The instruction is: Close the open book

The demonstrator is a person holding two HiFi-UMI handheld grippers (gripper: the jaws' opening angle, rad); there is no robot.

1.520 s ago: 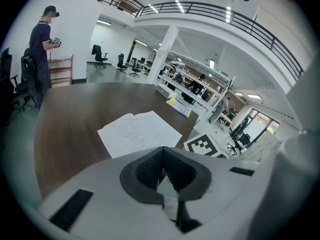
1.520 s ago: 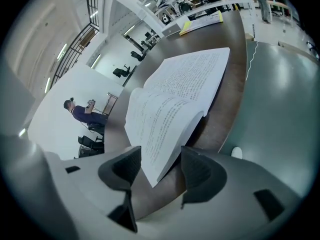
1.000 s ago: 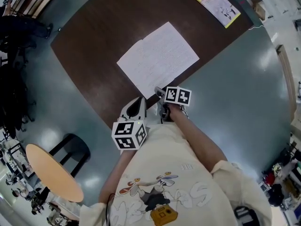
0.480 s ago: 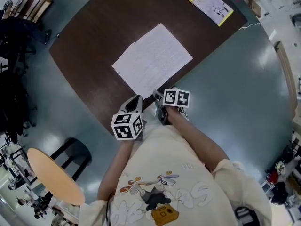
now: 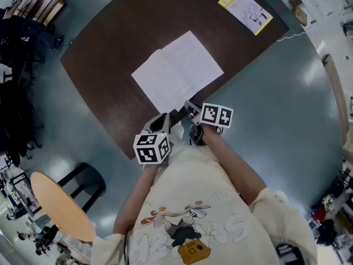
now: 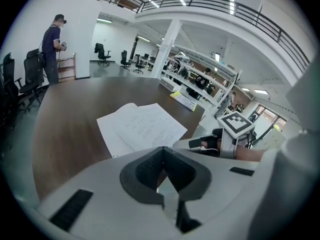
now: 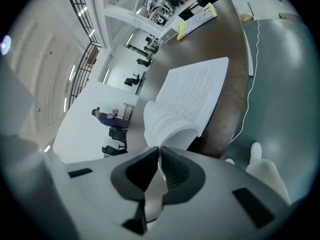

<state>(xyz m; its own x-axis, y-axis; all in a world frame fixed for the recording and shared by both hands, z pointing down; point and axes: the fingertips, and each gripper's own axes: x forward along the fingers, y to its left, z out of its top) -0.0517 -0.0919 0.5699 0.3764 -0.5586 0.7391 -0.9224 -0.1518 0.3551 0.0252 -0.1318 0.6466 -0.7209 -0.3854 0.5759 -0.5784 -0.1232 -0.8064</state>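
**Desk:** What's at the left of the frame?

**Me:** My left gripper, its fingers pressed together on nothing, hanging at the near edge of the desk. The open book lies ahead of those fingers and a little to their right.

**Desk:** And the book itself?

**Me:** White pages up, spread flat on the dark desk, with its near corner reaching my right fingers. A yellow booklet sits well beyond them at the desk's far corner and plays no part in this.

**Desk:** The right side?

**Me:** My right gripper has just been closing its fingers. They are all but together on a thin sheaf of pages at the book's near edge. The sheaf curls up from the flat page into the fingers.

**Desk:** How do you fold it over cleanly?

**Me:** As I judge it, I should carry the sheaf in an arc up and over the spine rather than tug it toward me. That way the book doesn't slide off the desk edge just below the fingers. The pinch should be firm and close to the paper's edge, so the leaves bend and don't crease. The grip looks to hold only some leaves, and loose ones may fall back. My idle left fingers are near enough to come down on the other half and pin it.
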